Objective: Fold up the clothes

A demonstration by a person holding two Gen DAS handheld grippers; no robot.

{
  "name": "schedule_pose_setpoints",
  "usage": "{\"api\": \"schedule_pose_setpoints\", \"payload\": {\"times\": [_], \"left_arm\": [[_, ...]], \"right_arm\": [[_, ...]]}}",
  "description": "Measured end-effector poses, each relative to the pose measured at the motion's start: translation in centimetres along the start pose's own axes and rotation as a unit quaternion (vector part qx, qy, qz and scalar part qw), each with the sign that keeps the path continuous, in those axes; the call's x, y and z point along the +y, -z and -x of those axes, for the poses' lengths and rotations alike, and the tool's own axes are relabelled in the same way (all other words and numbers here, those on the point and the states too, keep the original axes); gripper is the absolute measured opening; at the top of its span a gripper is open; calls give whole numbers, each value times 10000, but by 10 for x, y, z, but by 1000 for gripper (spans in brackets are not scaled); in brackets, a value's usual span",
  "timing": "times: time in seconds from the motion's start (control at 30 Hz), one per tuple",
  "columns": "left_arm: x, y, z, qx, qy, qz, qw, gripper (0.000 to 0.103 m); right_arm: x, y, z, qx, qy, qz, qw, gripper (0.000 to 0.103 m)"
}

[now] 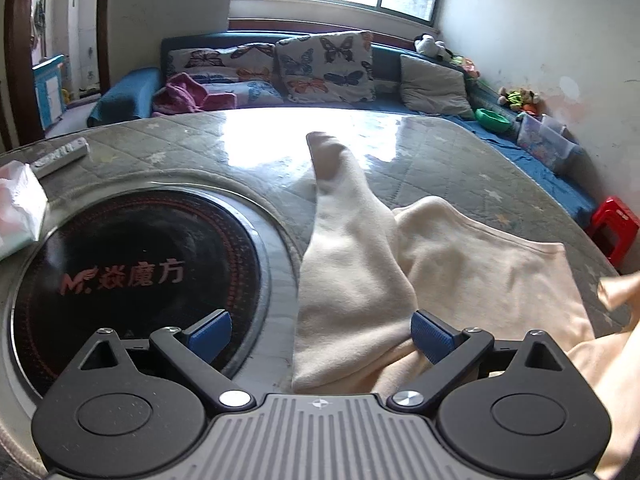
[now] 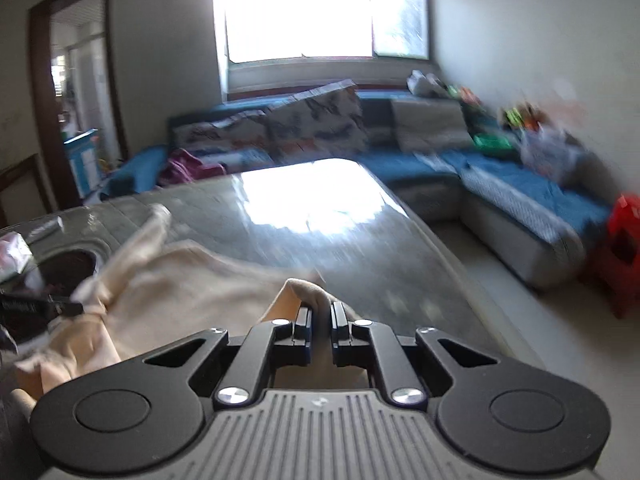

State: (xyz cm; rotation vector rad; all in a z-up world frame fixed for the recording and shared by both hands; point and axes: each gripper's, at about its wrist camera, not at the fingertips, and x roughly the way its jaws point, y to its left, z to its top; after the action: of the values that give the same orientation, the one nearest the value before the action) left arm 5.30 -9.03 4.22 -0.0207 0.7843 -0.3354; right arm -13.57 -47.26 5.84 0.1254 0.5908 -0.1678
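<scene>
We see the cream-coloured soft knit garment point(image 1: 460, 264) lying crumpled on the grey quilted tabletop point(image 1: 420, 152) under its glossy clear cover, one sleeve point(image 1: 340, 216) stretched away toward the sofa. Part of the cloth overlaps the rim of the round black induction hob point(image 1: 132, 264) set into the tabletop. Left gripper point(image 1: 322, 334): blue-padded fingers point(image 1: 430, 330) spread wide, the sleeve's broad end lying between them, pads not pressing it. Right gripper point(image 2: 320, 316): black fingers point(image 2: 303, 318) drawn narrow, pinching a fold of the same garment point(image 2: 296, 286) at its edge; the right wrist view is motion-blurred. A grey remote point(image 1: 60, 158) and a white plastic packet point(image 1: 18, 208) lie at the tabletop's left.
</scene>
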Motion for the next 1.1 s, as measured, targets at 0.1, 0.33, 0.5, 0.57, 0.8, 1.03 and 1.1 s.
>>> {"api": "schedule_pose_setpoints", "payload": {"times": [0.1,0.33,0.5,0.57,0.8,1.03,1.1], "left_arm": [[-1,-2,-1,-5,88,61,9999,97],[2,-11,-4,-103,179,360,9991,97],[8,-14,-11,17,258,595,9979,88],[8,-14,-14,51,346,655,9972,85],[8,-11,-14,102,614,847,9945,51],[17,-6,4,-96,518,1009,9935,7],[20,-4,10,-220,522,1021,9932,2]], "right_arm": [[-18,21,8,195,180,-198,9995,8],[-46,49,13,445,504,-607,9959,8],[-60,58,15,509,661,-733,9938,9],[-63,59,16,515,674,-769,9934,9],[-61,57,16,525,677,-784,9932,11],[-59,51,21,459,660,-761,9939,13],[-57,50,22,424,637,-741,9943,14]]}}
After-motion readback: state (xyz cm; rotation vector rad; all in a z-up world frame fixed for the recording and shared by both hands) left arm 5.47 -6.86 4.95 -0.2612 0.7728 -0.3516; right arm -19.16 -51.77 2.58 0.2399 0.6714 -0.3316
